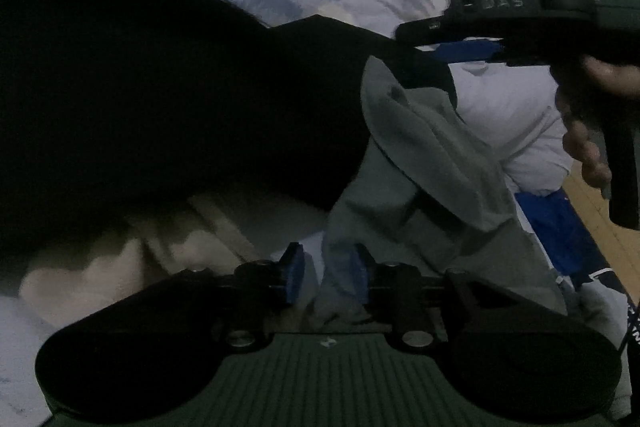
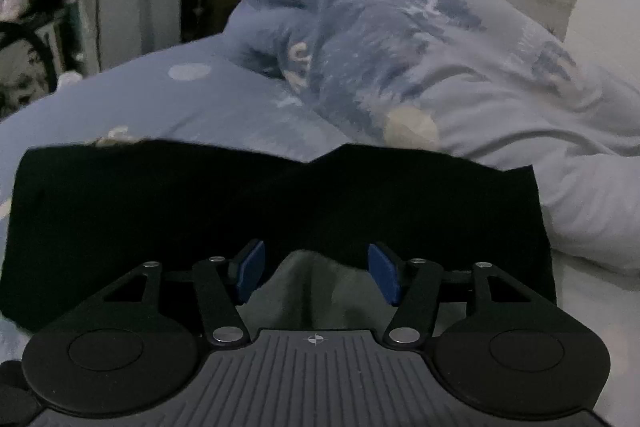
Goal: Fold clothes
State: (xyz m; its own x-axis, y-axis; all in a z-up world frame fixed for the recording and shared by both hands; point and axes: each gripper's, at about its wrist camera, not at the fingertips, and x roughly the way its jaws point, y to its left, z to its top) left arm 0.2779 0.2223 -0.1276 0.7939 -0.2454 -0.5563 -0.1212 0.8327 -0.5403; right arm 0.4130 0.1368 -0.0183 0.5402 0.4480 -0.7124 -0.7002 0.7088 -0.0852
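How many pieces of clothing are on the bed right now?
2: a black garment spread flat across the bed, and a grey garment bunched at its near edge. Others may be hidden underneath.

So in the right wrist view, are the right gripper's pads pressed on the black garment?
No: the right gripper stands open, pads clear of the black garment.

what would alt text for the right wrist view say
The open right gripper hovers over a grey garment beside a folded black garment on a bed. Behind them lies a rumpled blue patterned duvet.
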